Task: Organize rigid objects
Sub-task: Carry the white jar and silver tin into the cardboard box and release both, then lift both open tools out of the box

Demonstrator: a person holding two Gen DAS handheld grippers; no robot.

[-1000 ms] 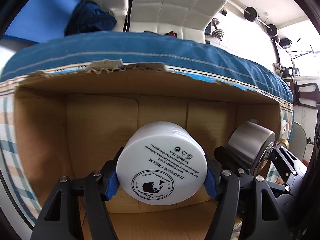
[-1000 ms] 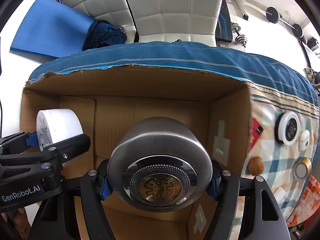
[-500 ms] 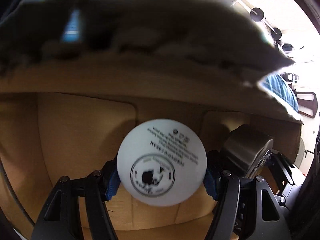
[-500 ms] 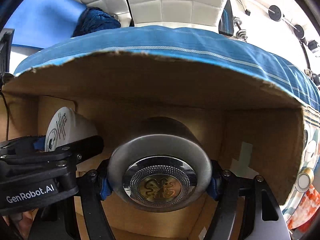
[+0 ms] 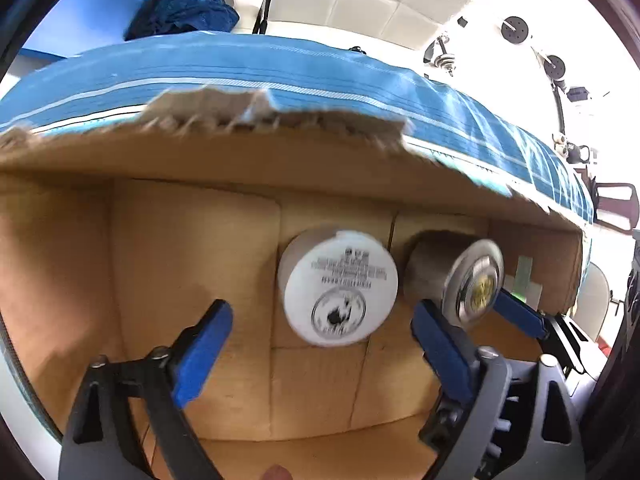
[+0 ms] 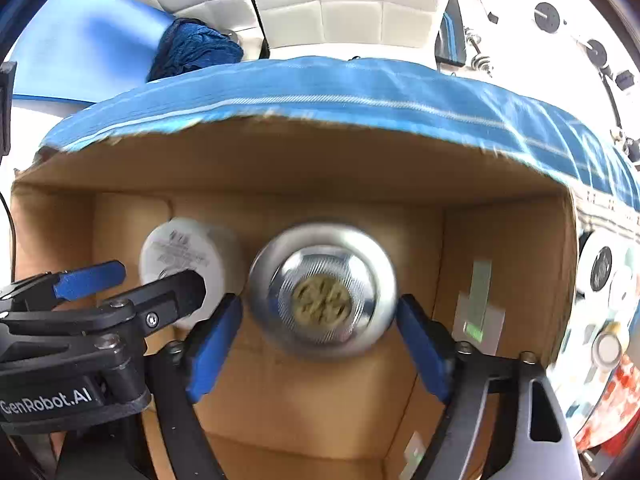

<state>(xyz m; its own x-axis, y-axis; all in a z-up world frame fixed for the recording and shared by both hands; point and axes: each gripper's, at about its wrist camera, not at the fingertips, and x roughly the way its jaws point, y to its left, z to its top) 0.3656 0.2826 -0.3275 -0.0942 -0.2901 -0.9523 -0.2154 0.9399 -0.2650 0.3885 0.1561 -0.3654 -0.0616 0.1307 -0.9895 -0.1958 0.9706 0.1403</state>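
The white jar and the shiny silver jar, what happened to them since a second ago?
Both got let go. The left gripper opened and released the white jar; the right gripper opened and released the silver jar. Both grippers pulled back a little. The jars now sit side by side inside the cardboard box, white one on the left. The box itself stayed put.

White tufted headboard [image 6: 340, 4], blue striped bedspread [image 6: 360, 88], dumbbells [image 5: 444, 58], bright light

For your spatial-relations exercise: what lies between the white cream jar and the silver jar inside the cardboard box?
Nothing: in the left wrist view, only bare cardboard box wall shows in the narrow gap between the white cream jar and the silver jar.
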